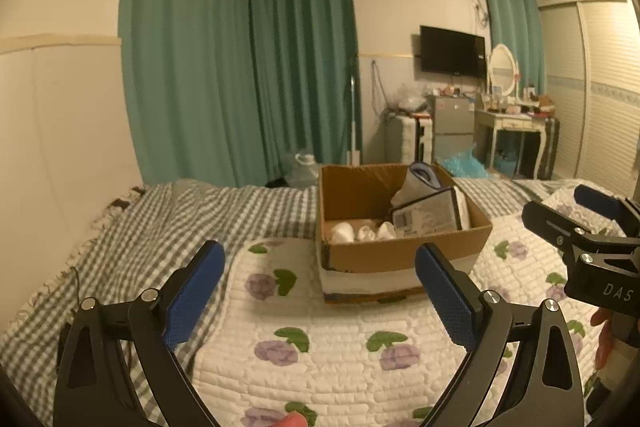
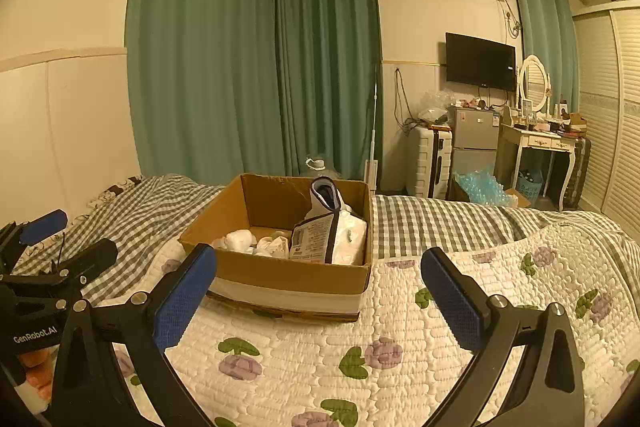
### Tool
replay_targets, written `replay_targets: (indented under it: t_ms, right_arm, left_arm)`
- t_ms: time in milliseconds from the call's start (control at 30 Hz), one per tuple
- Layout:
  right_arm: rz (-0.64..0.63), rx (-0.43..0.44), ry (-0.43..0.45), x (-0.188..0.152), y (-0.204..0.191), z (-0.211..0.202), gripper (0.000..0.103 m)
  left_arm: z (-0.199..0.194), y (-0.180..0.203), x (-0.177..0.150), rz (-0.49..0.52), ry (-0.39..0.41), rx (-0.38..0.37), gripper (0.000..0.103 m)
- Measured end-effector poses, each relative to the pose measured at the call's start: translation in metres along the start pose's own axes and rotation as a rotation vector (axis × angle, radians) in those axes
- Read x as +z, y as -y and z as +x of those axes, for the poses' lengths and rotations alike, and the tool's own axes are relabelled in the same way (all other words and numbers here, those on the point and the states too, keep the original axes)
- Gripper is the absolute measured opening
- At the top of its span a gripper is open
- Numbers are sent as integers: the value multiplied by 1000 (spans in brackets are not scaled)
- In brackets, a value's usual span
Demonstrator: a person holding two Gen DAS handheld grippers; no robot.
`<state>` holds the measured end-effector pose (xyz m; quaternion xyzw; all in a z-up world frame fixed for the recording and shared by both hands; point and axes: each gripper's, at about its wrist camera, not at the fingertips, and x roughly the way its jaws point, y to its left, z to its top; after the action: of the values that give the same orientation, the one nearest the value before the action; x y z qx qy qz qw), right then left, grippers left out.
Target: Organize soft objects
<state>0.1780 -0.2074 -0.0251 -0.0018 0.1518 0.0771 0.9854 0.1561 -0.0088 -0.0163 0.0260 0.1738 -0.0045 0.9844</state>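
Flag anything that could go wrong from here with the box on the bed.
1. The cardboard box sits on a soft, rumpled quilt, so a push on it might tip or slide it.
2. The tall packet leans against the box wall and could topple when the white bundles beside it are lifted.
3. Both grippers, left and right, are open and close together, so they could collide.

Left gripper (image 1: pixel 320 291) open; box (image 1: pixel 400 251) holds 3-ish white bundles (image 1: pixel 360 233).

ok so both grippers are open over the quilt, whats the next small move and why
Probably ease the right gripper forward to the cardboard box. Both it and the left gripper are open and empty, no loose soft item shows on the floral quilt, and the white rolled socks lie inside.
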Motion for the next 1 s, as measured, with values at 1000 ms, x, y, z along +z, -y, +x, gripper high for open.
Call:
replay_targets:
  t_ms: [1000]
  right_arm:
    - [1, -13, -15, -5, -2, 4, 103]
  left_arm:
    - [3, -1, -3, 6, -7, 2, 98]
